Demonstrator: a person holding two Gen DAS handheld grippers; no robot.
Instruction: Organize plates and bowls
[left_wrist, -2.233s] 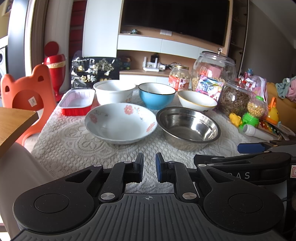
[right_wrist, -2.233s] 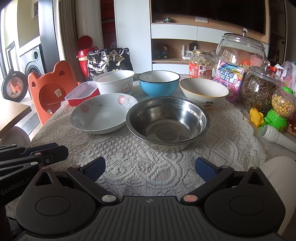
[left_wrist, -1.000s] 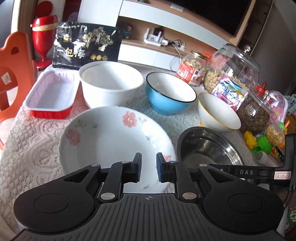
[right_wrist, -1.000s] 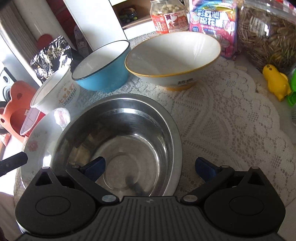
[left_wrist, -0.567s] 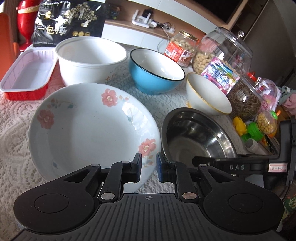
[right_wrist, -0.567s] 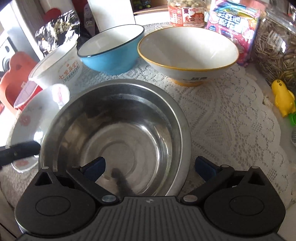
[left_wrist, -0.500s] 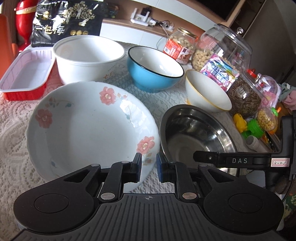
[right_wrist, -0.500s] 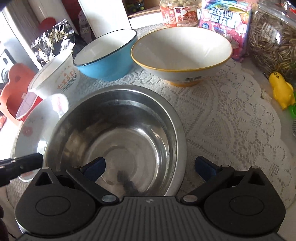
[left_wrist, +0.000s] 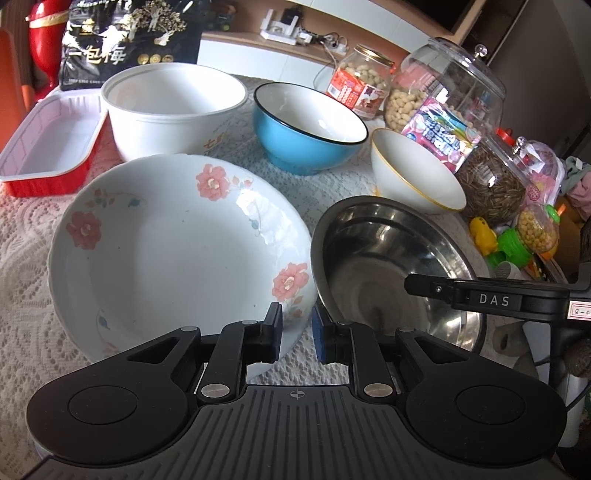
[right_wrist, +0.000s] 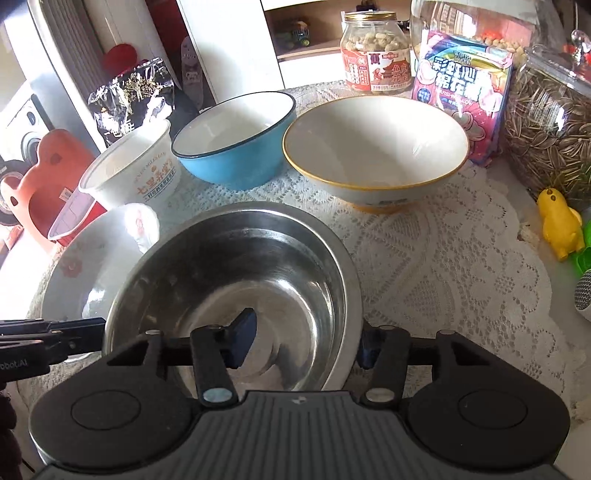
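Steel bowl (right_wrist: 236, 295) is sitting at six o'clock, right gripper (right_wrist: 306, 343) straddling its near rim, not quite clamped; left gripper (left_wrist: 296, 332) is nearly closed, empty. Next: pinch, lift, nest.

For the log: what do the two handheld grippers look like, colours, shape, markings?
Both are matte black plastic with a ribbed top plate, two round pivot housings and silver screws. The left gripper has blue-faced pads; seen from the right camera its side reads "obot.AI". The right gripper also has blue pads and carries a white "DAS" label plus a tag.
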